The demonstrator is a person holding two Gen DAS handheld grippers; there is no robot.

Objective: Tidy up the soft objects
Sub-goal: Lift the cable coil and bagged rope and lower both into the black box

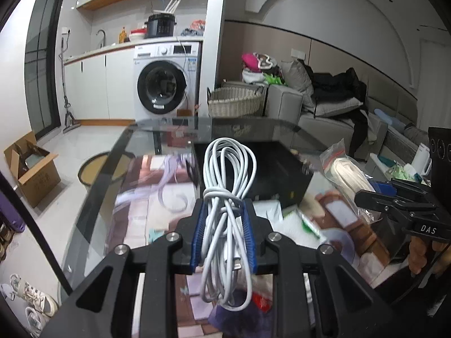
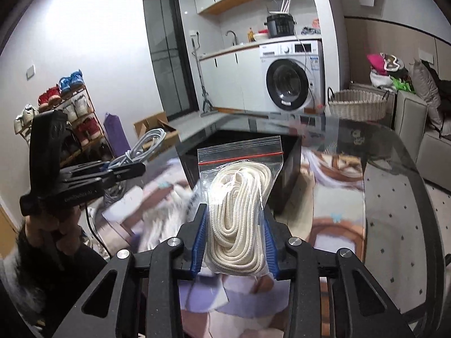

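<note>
My left gripper (image 1: 224,214) is shut on a coiled white charging cable (image 1: 225,197) and holds it up above the glass table (image 1: 118,152), in front of an open black box (image 1: 279,166). My right gripper (image 2: 235,219) is shut on a clear zip bag of cream rope (image 2: 239,202), held above the same black box (image 2: 287,174). The right gripper with its bag also shows in the left wrist view (image 1: 394,194), at the right. The left gripper with the cable shows in the right wrist view (image 2: 112,169), at the left.
Packets and papers (image 1: 298,222) lie on the table near the box. Beyond the table stand a wicker basket (image 1: 235,102), a washing machine (image 1: 166,81), a grey sofa (image 1: 332,112) with clothes, a cardboard box (image 1: 33,169) on the floor and a shoe rack (image 2: 67,109).
</note>
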